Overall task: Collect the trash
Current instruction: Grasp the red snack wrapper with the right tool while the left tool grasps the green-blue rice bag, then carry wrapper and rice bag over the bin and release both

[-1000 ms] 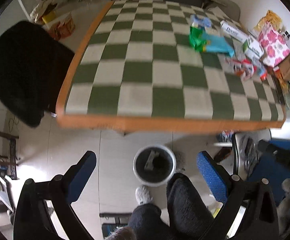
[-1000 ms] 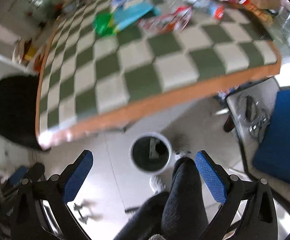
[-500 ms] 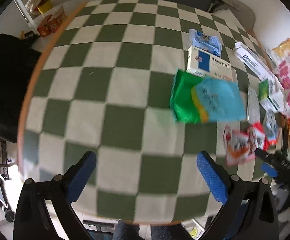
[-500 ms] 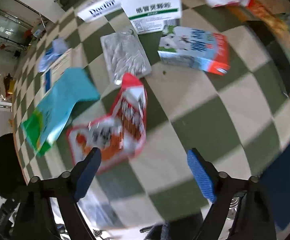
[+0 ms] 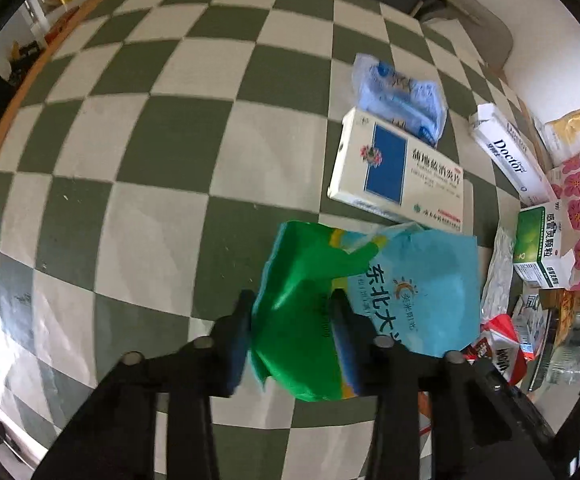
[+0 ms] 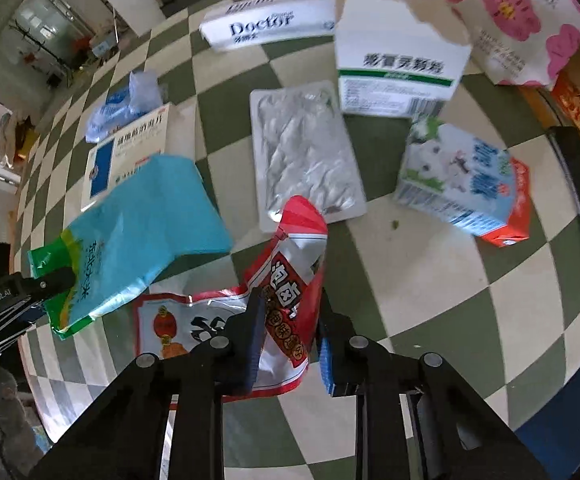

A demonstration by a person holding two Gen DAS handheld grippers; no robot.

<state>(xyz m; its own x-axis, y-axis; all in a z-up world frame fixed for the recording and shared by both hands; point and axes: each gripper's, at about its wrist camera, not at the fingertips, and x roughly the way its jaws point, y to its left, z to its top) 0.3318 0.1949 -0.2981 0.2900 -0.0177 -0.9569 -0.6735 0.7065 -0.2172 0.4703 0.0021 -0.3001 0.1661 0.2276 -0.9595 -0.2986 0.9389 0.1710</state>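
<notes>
Having left the floor bin: left gripper (image 5: 292, 330) clamping rice bag (image 5: 370, 292), right gripper (image 6: 290, 332) clamping red wrapper (image 6: 290, 280).

Both grippers, second ago over floor bin, now down at checkered table (image 5: 177, 184). Left gripper (image 5: 292, 320), earlier wide apart, now clamps green-blue bag (image 5: 370, 300). Right gripper (image 6: 290, 320), earlier wide apart, now pinches red snack wrapper (image 6: 290, 280), wrapper's end lifted.
</notes>
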